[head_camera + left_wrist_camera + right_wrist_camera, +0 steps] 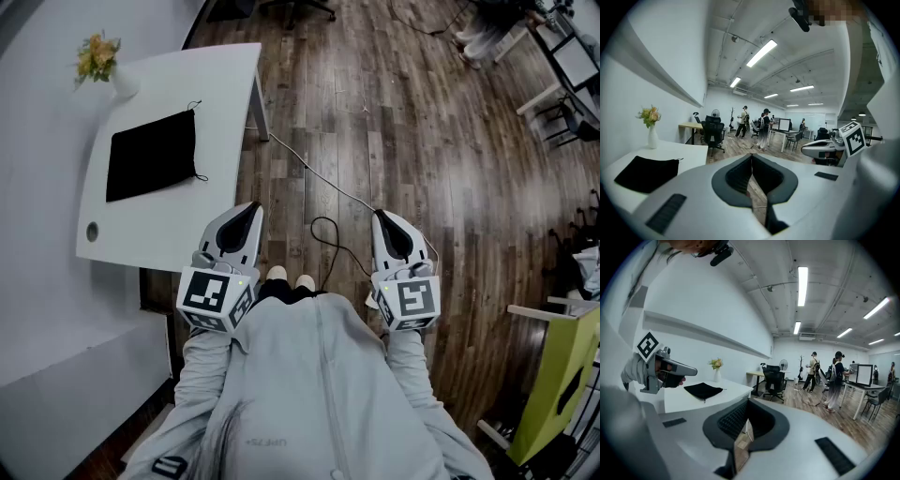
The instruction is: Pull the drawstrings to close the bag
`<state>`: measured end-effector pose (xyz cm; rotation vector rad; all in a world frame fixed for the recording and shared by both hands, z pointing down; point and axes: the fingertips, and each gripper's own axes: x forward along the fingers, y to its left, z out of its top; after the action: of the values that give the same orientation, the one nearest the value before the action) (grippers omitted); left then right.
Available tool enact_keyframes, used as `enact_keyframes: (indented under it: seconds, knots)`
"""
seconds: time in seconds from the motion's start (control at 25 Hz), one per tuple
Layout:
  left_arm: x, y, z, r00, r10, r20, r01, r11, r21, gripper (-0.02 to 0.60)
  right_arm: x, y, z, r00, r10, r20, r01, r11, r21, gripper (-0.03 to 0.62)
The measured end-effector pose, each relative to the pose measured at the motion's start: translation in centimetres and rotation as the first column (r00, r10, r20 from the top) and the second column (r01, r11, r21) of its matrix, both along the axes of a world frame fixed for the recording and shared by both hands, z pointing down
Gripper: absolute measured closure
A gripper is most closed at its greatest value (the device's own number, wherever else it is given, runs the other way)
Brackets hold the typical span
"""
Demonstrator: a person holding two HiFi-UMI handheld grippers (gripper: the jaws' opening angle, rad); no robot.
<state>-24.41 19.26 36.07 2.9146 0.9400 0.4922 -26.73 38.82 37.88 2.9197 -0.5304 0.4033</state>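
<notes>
A flat black drawstring bag (pixel 152 155) lies on the white table (pixel 169 234) at the left, thin cords sticking out at its two right corners. It also shows as a dark patch in the left gripper view (pixel 646 173) and as the bag (pixel 703 390) in the right gripper view. My left gripper (pixel 252 209) is shut and empty, held near my body by the table's near right corner. My right gripper (pixel 381 217) is also shut and empty, over the wooden floor. Both are well short of the bag. In their own views the left gripper (pixel 751 156) and the right gripper (pixel 747 402) show their jaws closed together.
A white vase with yellow flowers (pixel 105 64) stands at the table's far left corner. A cable (pixel 323 234) trails across the floor between the grippers. A black office chair (pixel 713 131) and several people (pixel 763 127) are farther back. A green chair (pixel 562 375) stands at the right.
</notes>
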Motion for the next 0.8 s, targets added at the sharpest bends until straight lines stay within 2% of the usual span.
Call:
enact_keyframes:
  seconds: [0.24, 0.4, 0.56, 0.8]
  knots:
    - [0.6, 1.5, 0.3, 1.000, -0.016, 0.000, 0.016, 1.000, 0.007, 0.555, 0.7, 2.1, 0.7, 1.000, 0.007, 0.020, -0.007, 1.000, 0.018, 0.571]
    - [2.2, 1.9, 0.8, 1.000, -0.016, 0.009, 0.016, 1.000, 0.017, 0.555, 2.4, 3.0, 1.4, 0.999, 0.020, 0.034, -0.021, 0.999, 0.043, 0.571]
    - [5.5, 1.6, 1.3, 1.000, -0.020, 0.013, 0.020, 1.000, 0.014, 0.555, 5.9, 2.6, 1.9, 0.999, 0.012, 0.043, -0.014, 0.999, 0.050, 0.571]
    - [12.8, 1.4, 1.2, 1.000, -0.026, 0.010, 0.026, 1.000, 0.004, 0.555, 13.3, 1.1, 1.5, 0.999, -0.031, 0.042, 0.030, 0.999, 0.036, 0.571]
